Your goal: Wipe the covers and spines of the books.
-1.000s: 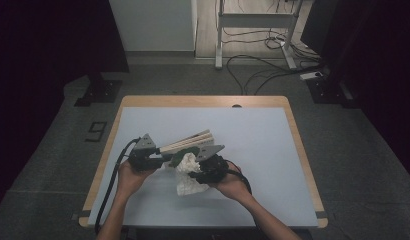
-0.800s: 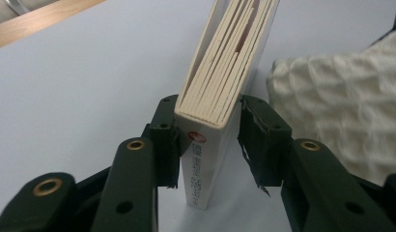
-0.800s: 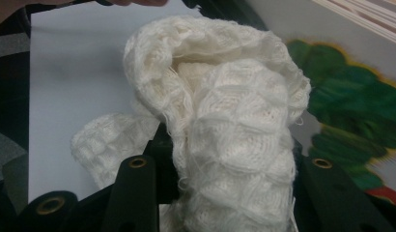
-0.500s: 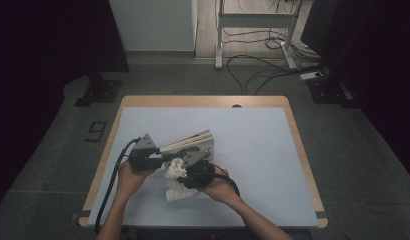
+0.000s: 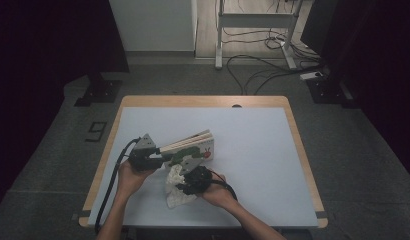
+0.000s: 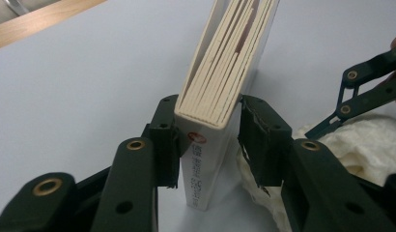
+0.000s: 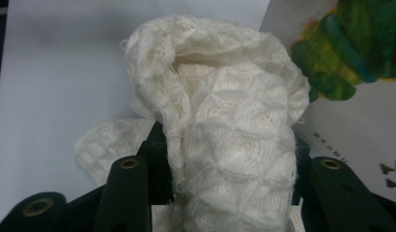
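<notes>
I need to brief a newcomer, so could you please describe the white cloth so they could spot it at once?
On the pale blue table, look near the front edge, just below the picture book. The white cloth is a crumpled knitted heap, the only soft thing there.

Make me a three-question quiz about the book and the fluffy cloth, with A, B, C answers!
1. Where is the white cloth?
A. near the book's cover
B. on the floor
C. at the table's far edge

2. What colour is the caterpillar on the book?
A. blue
B. green
C. pink

3. What does the left gripper do?
A. clamps the book at its spine end
B. lies flat on the table
C. holds the cloth

Answers: 1 A, the cloth touches the cover in the right gripper view. 2 B, the cover shows green. 3 A, both jaws press its covers.
</notes>
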The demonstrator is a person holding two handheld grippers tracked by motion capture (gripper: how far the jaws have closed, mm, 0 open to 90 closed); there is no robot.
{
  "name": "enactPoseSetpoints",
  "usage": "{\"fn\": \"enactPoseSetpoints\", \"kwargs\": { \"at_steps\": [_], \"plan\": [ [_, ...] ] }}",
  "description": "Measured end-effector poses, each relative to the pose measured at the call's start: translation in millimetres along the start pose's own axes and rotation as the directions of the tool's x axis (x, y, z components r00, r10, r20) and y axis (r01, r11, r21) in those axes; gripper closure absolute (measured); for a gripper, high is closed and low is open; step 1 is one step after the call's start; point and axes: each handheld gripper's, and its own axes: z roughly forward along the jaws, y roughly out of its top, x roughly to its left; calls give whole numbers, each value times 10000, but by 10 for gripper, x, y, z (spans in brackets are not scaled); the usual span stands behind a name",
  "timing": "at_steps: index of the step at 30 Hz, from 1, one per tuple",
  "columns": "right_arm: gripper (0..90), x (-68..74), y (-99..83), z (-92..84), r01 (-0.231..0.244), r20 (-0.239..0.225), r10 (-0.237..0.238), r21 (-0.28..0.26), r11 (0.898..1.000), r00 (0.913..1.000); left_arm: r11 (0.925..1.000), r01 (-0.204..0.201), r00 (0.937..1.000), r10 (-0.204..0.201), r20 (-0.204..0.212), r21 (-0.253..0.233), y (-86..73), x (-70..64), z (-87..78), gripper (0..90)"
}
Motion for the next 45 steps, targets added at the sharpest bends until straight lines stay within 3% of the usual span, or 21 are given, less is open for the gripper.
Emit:
{"fn": "enactPoseSetpoints", "kwargs": {
  "at_steps": [7, 12, 15, 30, 45],
  "plan": [
    [468, 5, -65, 56, 55, 7, -56, 206, 9998, 10000, 10000, -3, 10000, 3, 5, -1, 0, 0, 0, 603],
    [290, -2, -39, 31, -53, -73, 54, 109, 9999, 10000, 10000, 9, 10000, -9, 11, 2, 0, 0, 0, 602],
    [263, -7, 10, -27, -154, -194, 153, -32, 9999, 9997, 10000, 19, 10000, -19, 14, -1, 0, 0, 1, 602],
    [256, -116, 249, -268, -550, -413, 525, -608, 9966, 9978, 10000, 21, 10000, -21, 39, 4, -1, -5, 0, 601],
    [259, -391, 127, -566, -940, 548, 992, -901, 9915, 9936, 10000, 70, 10000, -70, 48, -23, -1, -3, 3, 601]
  ]
}}
